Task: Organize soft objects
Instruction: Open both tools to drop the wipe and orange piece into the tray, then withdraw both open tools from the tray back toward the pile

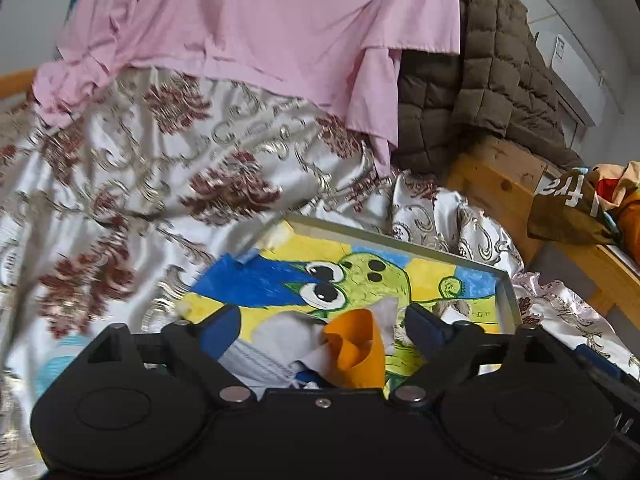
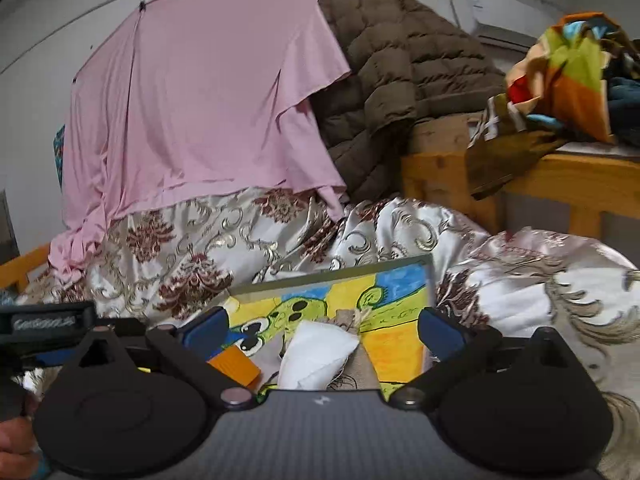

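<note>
A framed cartoon frog picture (image 1: 400, 272) lies on the satin bedspread, also seen in the right wrist view (image 2: 360, 292). Small soft cloths lie on it: an orange cloth (image 1: 356, 346), grey-white fabric (image 1: 276, 344), and in the right wrist view a white cloth (image 2: 316, 354), a beige burlap piece (image 2: 352, 320) and the orange cloth (image 2: 236, 366). My left gripper (image 1: 320, 324) is open, its blue-padded fingers either side of the orange cloth. My right gripper (image 2: 322, 328) is open around the white cloth. Neither holds anything.
A pink sheet (image 1: 260, 20) hangs over the floral bedspread (image 1: 160, 184). A brown quilted jacket (image 2: 400, 80) drapes over a wooden frame (image 2: 440, 172). Colourful clothes (image 2: 568, 72) pile on the wooden ledge at right. The left gripper's body (image 2: 44, 324) shows at the right view's left edge.
</note>
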A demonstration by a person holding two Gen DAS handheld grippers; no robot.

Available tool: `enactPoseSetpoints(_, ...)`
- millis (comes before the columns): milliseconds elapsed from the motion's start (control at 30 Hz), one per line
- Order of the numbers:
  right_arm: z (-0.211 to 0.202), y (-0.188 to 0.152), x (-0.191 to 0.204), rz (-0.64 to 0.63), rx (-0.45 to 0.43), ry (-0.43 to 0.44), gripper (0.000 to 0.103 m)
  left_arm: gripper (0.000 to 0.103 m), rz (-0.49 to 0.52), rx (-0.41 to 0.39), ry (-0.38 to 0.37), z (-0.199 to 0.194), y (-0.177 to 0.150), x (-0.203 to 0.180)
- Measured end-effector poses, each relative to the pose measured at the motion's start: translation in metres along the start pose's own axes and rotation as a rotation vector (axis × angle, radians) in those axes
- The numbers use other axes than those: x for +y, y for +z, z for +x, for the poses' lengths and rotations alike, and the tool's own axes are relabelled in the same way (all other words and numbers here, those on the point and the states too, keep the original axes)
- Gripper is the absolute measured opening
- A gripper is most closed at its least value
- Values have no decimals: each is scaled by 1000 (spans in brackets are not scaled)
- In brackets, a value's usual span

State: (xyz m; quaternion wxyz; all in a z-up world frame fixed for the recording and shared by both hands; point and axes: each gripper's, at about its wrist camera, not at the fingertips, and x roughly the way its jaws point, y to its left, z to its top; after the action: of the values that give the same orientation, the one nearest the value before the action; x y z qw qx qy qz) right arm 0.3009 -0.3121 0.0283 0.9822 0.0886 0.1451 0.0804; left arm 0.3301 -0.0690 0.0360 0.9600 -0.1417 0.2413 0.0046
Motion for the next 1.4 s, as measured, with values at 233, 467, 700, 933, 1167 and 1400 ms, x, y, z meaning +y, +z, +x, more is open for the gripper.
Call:
enactPoseSetpoints(233, -45, 9, 3, 24, -55, -18, 103, 102, 36, -64, 9, -60, -6, 5)
enactPoseSetpoints(467, -78, 2, 30, -76, -68, -99, 103, 102, 42, -108, 15, -116, -22, 15)
enactPoseSetpoints(700, -113, -16, 62, -120, -52, -101, 103, 102, 4, -126, 24, -164, -37, 39)
enactPoseSetpoints(933, -146, -45, 100, -257, -109, -168, 103, 102, -42, -115, 33, -202, -56, 73)
enactPoseSetpoints(1167, -179, -64, 123, -244, -113, -77, 103, 102, -17, -122, 54, -221, -75, 96)
enactPoseSetpoints(1400, -172, -86, 146, -340, 15, 37, 103, 102, 9, -124, 99, -227, -96, 127)
